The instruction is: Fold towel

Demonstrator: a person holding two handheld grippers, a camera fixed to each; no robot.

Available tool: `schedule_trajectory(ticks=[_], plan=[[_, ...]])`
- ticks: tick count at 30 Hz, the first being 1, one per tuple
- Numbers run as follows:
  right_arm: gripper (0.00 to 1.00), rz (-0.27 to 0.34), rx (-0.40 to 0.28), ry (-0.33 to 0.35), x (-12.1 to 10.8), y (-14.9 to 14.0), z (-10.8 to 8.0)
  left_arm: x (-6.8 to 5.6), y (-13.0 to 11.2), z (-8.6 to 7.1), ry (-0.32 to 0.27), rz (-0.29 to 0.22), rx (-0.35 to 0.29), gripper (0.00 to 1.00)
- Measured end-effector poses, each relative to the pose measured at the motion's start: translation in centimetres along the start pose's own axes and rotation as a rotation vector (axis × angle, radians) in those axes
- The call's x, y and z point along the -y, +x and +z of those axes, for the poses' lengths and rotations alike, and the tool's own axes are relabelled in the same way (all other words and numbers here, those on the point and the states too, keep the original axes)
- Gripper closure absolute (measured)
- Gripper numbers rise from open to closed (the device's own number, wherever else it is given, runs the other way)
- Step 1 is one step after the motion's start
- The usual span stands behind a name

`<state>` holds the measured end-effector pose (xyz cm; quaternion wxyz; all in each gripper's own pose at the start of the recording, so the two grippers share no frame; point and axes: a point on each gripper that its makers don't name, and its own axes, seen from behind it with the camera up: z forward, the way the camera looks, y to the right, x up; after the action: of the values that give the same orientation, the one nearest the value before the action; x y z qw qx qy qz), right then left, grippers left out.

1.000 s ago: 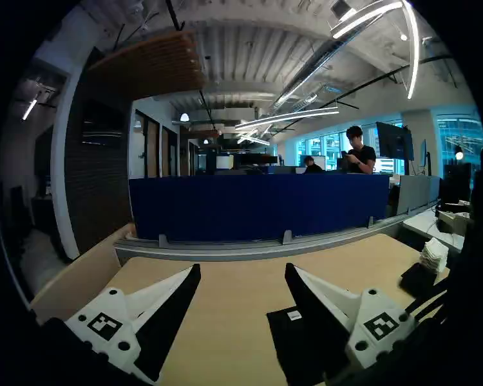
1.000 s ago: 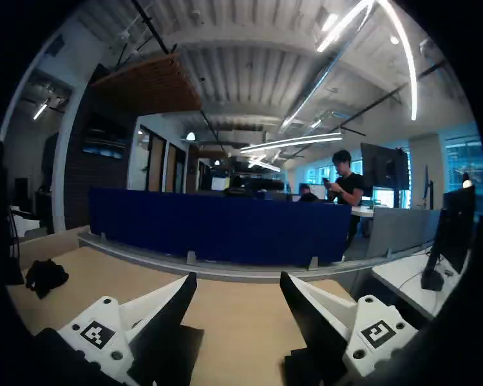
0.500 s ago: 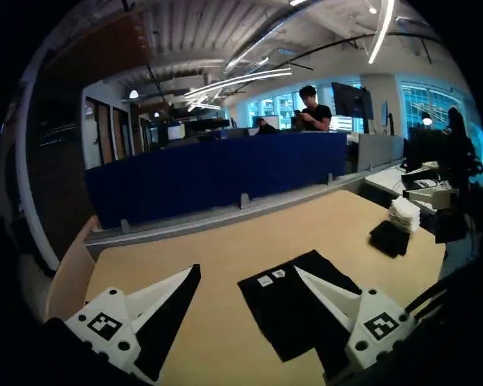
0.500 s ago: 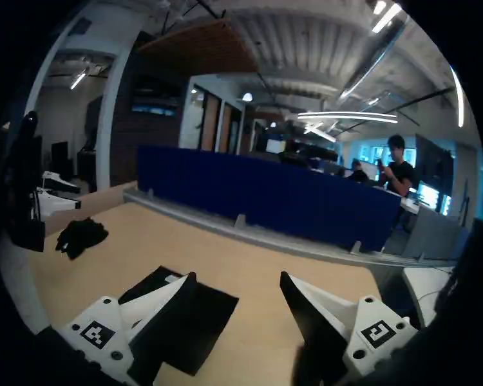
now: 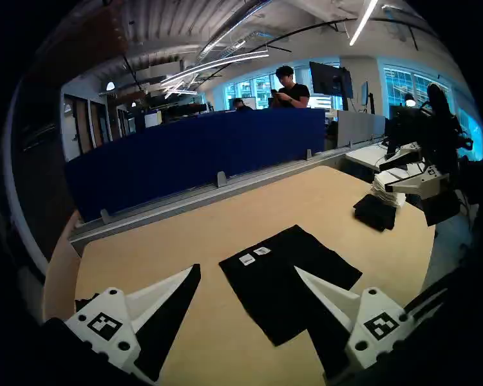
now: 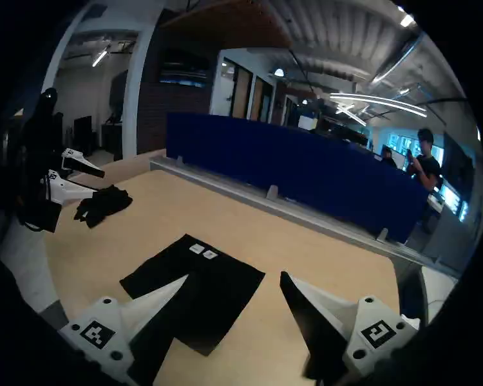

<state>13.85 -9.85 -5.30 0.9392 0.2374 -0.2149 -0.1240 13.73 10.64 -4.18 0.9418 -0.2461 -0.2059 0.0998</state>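
Observation:
A black towel lies flat on the tan table, with two small white tags near its far edge. My left gripper hangs open above the towel's near side and holds nothing. In the right gripper view the same towel lies spread out below my right gripper, which is also open and holds nothing. Each gripper also appears in the other's view, at the table's side: the right one far right, the left one far left.
A folded black towel and a stack of white ones sit at the table's right end. A crumpled black cloth lies at the left end. A blue divider runs along the far edge, with a person standing behind it.
Both views have tipped down from the ceiling towards the table. The whole towel has come into sight. Both grippers stay open.

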Motion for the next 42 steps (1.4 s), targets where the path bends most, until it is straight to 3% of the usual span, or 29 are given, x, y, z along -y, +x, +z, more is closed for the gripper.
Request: schedule_trajectory(ticks=[8,24,33,42], plan=[[0.00,-0.006,0.039,0.014,1.3,-4.1,2.2,-1.1,-4.1,1.5,-0.023,0.006,0.056,0.03],[0.00,-0.004,0.181,0.075,3.7,-14.4,6.6,-4.6,-14.7,6.0,-0.114,0.044,0.227,0.02],[0.00,0.004,0.297,0.107,4.7,-20.1,7.5,-6.1,-19.8,7.8,-0.163,0.025,0.334,0.03],[0.01,-0.006,0.369,0.134,5.7,-23.7,7.6,-6.7,-22.8,8.5,-0.173,0.015,0.399,0.03]])
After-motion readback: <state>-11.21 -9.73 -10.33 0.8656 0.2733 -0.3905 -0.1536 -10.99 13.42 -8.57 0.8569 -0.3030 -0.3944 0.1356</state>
